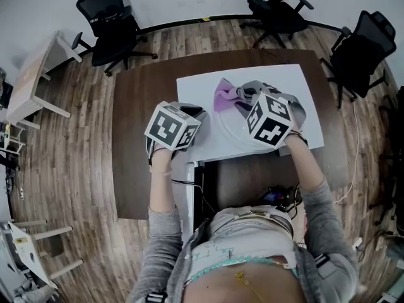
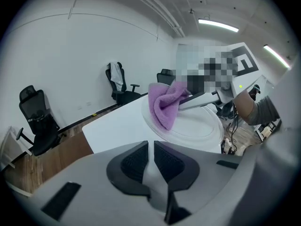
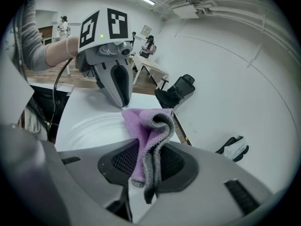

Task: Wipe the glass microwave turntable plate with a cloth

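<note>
support: dark brown table [image 1: 139, 106] | directly on it: white sheet [image 1: 297, 84] | on sheet: glass plate [image 1: 224, 131]

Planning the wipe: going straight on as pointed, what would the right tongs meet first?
Likely the glass plate, touched first by the held cloth; the left gripper sits beyond.

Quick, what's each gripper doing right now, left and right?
Left gripper: closed, jaws nearly together, apparently pinching the rim of the glass plate.
Right gripper: closed on the purple cloth.
</note>
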The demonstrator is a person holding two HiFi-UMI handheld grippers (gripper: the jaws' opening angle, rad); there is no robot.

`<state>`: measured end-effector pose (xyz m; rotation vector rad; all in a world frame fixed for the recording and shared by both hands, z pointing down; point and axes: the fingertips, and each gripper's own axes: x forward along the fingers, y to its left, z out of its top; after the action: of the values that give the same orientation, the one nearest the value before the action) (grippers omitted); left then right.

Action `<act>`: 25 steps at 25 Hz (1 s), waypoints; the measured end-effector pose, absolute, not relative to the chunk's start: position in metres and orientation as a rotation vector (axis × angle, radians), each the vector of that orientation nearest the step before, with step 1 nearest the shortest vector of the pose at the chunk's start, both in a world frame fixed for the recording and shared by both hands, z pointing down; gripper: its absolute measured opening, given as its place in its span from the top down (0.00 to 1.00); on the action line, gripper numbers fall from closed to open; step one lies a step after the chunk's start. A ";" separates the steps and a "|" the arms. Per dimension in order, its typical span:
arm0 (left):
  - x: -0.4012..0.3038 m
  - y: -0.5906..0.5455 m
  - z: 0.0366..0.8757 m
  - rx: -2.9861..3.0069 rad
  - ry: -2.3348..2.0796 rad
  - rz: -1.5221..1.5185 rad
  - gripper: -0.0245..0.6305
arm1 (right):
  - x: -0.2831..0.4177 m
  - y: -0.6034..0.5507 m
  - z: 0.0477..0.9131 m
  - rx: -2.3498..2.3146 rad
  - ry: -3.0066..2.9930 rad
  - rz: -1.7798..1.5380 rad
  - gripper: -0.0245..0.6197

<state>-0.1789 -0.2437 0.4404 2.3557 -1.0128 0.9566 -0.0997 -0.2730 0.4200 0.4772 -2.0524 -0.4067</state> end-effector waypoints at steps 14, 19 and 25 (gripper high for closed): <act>-0.182 -0.244 0.442 2.349 -1.020 0.932 0.90 | -0.056 -0.319 0.419 0.664 -2.030 -0.335 0.79; -0.182 -0.243 0.441 2.347 -1.023 0.928 0.91 | -0.041 -0.324 0.418 0.709 -2.017 -0.316 0.79; -0.183 -0.244 0.442 2.339 -1.032 0.931 0.91 | -0.014 -0.327 0.418 0.761 -1.992 -0.276 0.79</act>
<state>-0.1829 -0.2444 0.4421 2.3387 -1.0317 0.9309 -0.0136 -0.3267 0.4184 0.7606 -1.9920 -0.2758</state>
